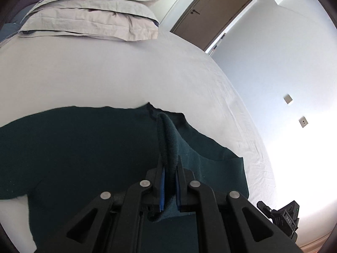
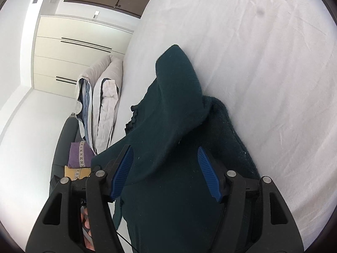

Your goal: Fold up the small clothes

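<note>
A dark green knit sweater [image 1: 84, 147] lies spread on the white bed sheet [image 1: 105, 73]. My left gripper [image 1: 169, 168] is shut on a raised fold of the sweater's edge, pinched between its blue pads. In the right wrist view the same sweater [image 2: 168, 116] lies on the sheet [image 2: 263, 63] with a sleeve folded over the body. My right gripper [image 2: 166, 160] is open, its blue pads [image 2: 207, 175] apart on either side of the sweater just above the fabric, holding nothing.
Two stacked pillows [image 1: 94, 19] lie at the head of the bed, also in the right wrist view [image 2: 101, 101]. A brown door [image 1: 212, 10] and white wall stand beyond the bed edge. My right gripper shows in the left wrist view [image 1: 282, 217]. A dark sofa with folded cloths [image 2: 78, 156] stands beside the bed.
</note>
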`<state>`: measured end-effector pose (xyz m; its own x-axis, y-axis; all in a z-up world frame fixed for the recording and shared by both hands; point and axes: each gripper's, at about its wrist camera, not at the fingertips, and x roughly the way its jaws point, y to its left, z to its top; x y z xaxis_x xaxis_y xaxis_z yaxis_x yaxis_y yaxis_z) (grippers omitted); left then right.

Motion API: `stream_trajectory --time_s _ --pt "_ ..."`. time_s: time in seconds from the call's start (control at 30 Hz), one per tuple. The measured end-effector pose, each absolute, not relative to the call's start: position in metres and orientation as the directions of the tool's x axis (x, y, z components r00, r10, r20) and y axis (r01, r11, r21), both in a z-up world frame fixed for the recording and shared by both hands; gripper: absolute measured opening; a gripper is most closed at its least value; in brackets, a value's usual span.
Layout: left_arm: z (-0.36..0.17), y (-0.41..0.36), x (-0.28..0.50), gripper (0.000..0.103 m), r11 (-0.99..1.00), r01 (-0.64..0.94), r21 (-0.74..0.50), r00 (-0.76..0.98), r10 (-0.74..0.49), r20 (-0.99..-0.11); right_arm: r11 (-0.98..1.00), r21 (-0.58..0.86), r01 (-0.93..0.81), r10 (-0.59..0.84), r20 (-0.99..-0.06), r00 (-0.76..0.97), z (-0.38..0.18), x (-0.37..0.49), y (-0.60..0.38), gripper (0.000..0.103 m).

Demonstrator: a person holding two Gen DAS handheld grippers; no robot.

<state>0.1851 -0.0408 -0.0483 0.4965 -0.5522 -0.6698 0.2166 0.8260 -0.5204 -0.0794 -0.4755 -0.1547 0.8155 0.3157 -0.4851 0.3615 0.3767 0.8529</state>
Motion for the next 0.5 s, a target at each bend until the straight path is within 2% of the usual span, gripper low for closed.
stream_trajectory --time_s 0.3,0.5 --pt "-0.101 -0.025 0.2 0.008 0.856 0.14 -0.498 0.446 -0.504 -0.74 0.289 0.879 0.38 0.339 -0.465 0.818 -0.161 -0.064 -0.485 0.063" --pt "-0.109 -0.025 0.195 0.008 0.847 0.137 -0.514 0.428 -0.519 -0.74 0.291 0.834 0.469 0.305 -0.545 0.781 -0.168 -0.058 -0.492 0.061"
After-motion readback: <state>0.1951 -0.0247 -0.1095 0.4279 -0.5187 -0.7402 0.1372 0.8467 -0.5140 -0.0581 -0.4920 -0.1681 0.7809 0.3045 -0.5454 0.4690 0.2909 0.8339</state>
